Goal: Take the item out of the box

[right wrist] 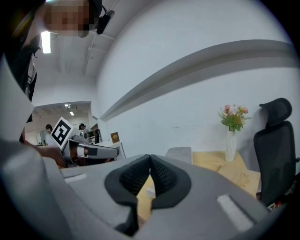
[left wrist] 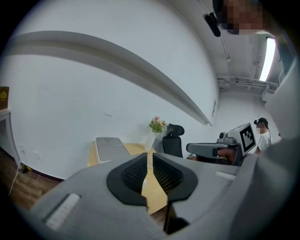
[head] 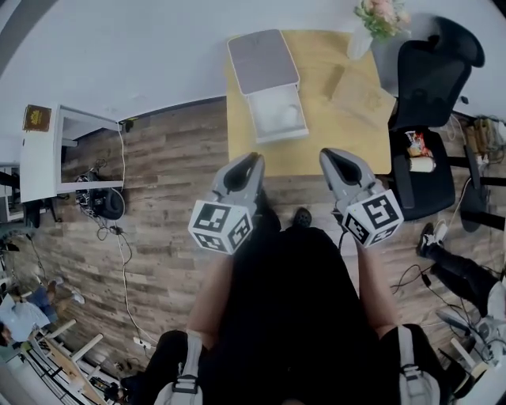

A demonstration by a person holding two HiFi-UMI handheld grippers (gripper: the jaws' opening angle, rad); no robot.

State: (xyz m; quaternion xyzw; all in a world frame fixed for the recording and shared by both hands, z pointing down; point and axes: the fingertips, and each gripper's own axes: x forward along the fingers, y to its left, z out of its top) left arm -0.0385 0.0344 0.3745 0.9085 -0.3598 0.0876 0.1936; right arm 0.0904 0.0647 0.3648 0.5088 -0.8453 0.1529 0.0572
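Overhead, the head view shows a wooden worktop [head: 332,55] against a white wall. On it stands the box [head: 263,61], its grey lid toward the wall and its white open tray toward the person. The item [head: 278,116] lies inside that tray, white on white, its shape indistinct. A vase of flowers [head: 371,24] and a brown card [head: 362,95] occupy the worktop's right part, beside a black chair [head: 431,79]. The left hand-held gripper [head: 254,158] and the right hand-held gripper [head: 326,154] hover side by side before the worktop's near edge, both apart from the box. Left gripper view: the jaws are closed to a thin slit with nothing between the pads; the box, vase and chair stand well beyond them, and the other gripper shows at right. Right gripper view: the pads meet at their tips, empty, and the box appears just behind them on the worktop, the vase and chair to the right.
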